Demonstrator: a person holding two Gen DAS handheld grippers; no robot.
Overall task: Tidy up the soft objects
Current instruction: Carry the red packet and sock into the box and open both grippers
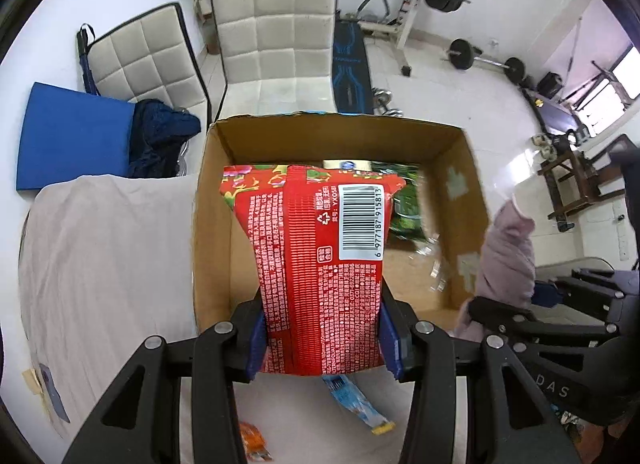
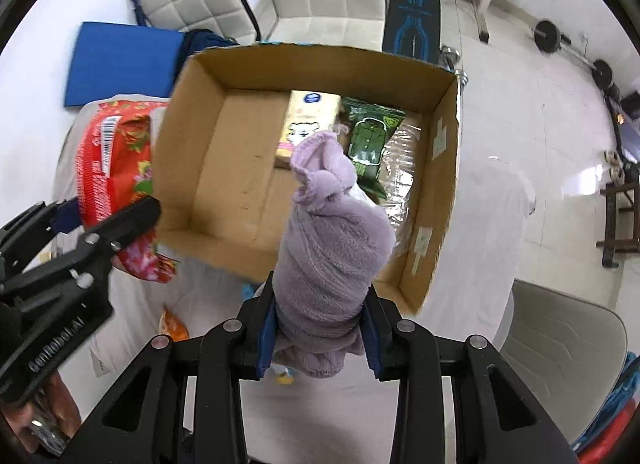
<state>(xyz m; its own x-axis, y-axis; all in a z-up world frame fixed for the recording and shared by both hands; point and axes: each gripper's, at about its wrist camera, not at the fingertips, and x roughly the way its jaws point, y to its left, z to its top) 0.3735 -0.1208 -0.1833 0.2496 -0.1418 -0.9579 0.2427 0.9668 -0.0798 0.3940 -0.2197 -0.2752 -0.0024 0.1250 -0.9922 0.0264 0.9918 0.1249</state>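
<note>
Over cardboard box [image 1: 460,167]: left claw [image 1: 322,338] clamps red packet [image 1: 320,264]; right claw [image 2: 318,338] clamps lilac towel [image 2: 332,256], hiding contents.

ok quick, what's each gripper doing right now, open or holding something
Left gripper: closed on the red packet, held over the cardboard box.
Right gripper: closed on the purple towel.

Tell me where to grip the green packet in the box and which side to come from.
Grip the green packet across its narrow width near the middle, coming from above. It lies flat on the cardboard box floor, hemmed by the yellow pack and a clear bag, so side approaches look blocked.
</note>
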